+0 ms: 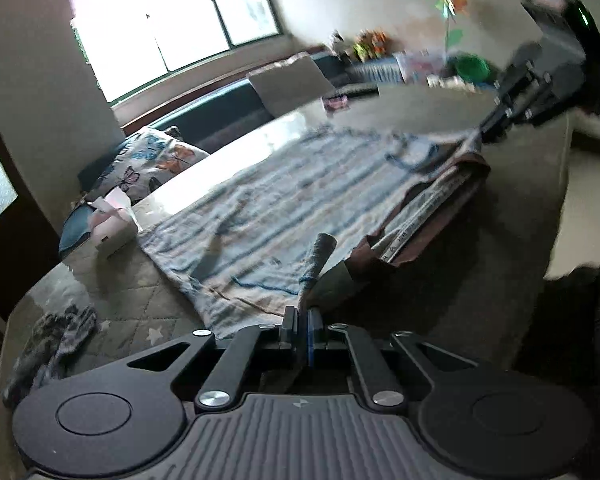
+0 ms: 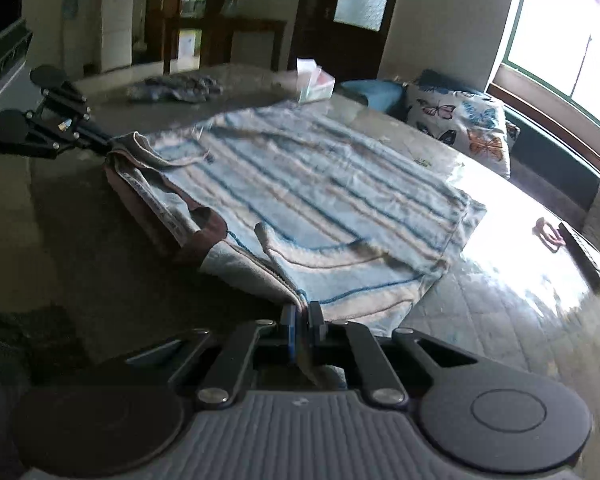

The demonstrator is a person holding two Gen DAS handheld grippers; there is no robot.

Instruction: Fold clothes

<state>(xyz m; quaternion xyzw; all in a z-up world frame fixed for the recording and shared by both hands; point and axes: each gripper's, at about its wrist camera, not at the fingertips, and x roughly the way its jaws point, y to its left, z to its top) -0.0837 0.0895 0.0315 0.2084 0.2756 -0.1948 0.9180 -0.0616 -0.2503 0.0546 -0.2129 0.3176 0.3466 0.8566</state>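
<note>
Opposed low views, shared garment [image 1: 300, 200]

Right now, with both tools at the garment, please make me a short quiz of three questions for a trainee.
1. True or false: the left tool is shut on the striped garment.
2. What does the right tool grip? A) tissue box B) striped garment C) pillow
3. Fill in: the butterfly pillow lies near the ___.

Key: 1 true; 2 B; 3 window.
</note>
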